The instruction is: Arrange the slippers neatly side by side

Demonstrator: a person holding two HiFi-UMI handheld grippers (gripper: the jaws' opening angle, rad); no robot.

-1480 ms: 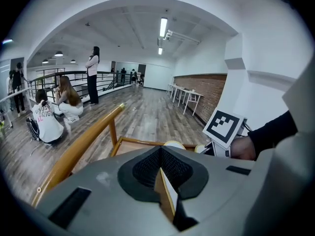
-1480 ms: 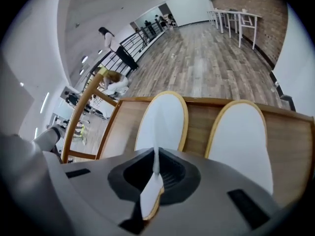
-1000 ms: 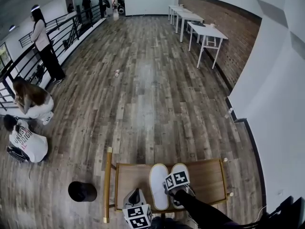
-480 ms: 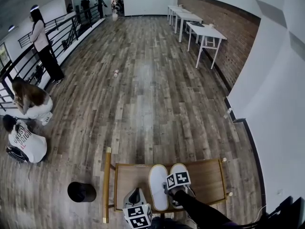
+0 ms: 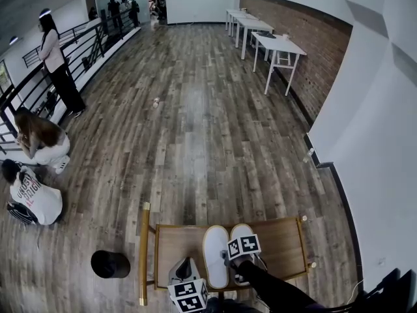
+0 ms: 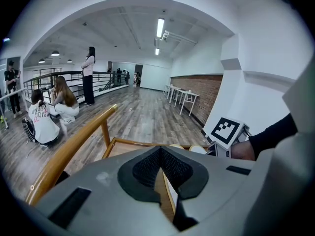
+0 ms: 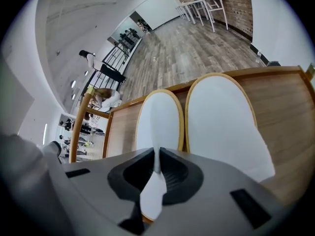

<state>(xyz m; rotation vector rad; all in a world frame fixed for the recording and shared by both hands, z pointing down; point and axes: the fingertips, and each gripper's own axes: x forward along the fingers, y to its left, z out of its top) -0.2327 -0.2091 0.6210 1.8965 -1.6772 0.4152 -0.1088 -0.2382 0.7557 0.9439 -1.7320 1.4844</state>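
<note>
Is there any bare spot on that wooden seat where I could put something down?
Yes: bare wood on the seat between its left rail and the left slipper, and another patch right of the right slipper. The middle and near edge are crowded by slippers, the left gripper and the right gripper.

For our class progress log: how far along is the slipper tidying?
Done: the left slipper and right slipper lie side by side on the seat. In hand: the right gripper pinches the left slipper's edge; the left gripper is shut, empty. Left: let go.
</note>
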